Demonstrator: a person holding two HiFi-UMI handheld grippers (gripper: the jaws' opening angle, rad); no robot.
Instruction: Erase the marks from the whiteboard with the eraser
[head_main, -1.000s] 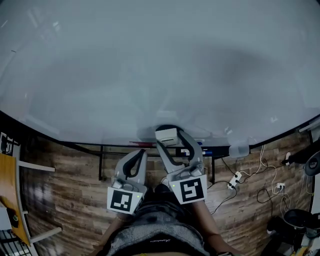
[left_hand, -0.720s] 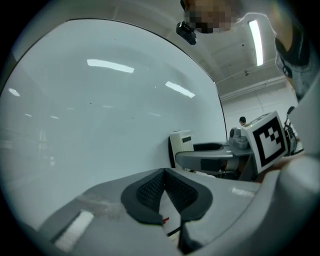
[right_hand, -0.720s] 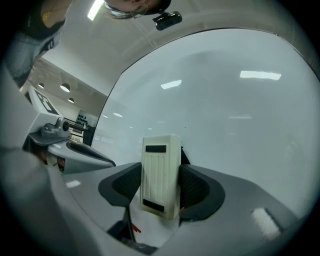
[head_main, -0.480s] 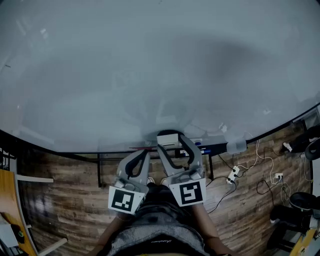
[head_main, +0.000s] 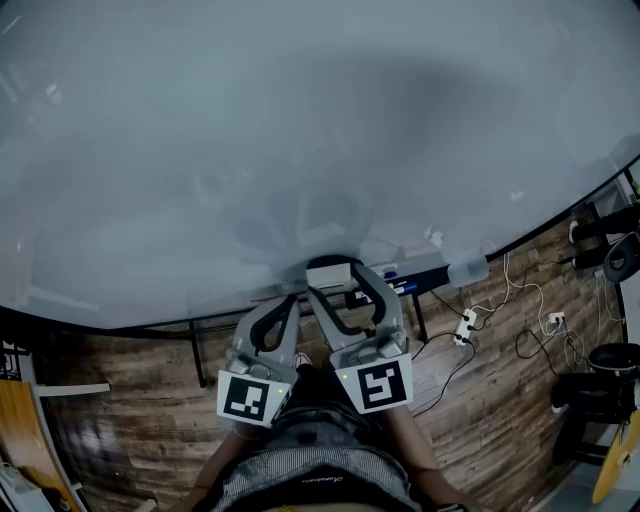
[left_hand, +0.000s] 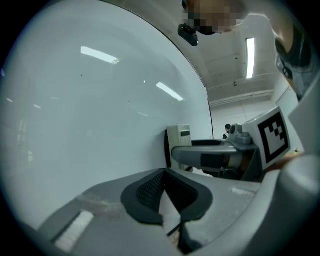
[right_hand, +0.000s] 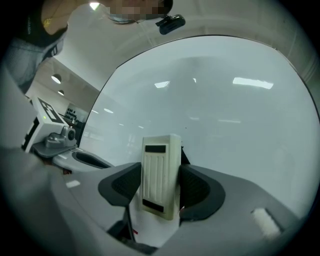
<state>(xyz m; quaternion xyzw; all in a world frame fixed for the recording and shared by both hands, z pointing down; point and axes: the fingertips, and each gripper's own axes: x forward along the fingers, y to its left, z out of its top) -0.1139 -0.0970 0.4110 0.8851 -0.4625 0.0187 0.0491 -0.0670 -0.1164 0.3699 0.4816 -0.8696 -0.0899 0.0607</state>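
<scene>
Eraser gripped upright by right gripper at the lower edge of the whiteboard.
The right gripper view shows jaws closed on the cream eraser's sides; the head view shows only its top end. The left gripper, at the eraser's 8 o'clock, has jaws together, holding nothing. Plank floor lies below, with a power strip at 3 o'clock.

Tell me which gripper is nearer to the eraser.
Right. The right gripper has the eraser clamped between its jaws, in front of the whiteboard. The left gripper sits just to its left, jaws shut on nothing, not touching the eraser.
</scene>
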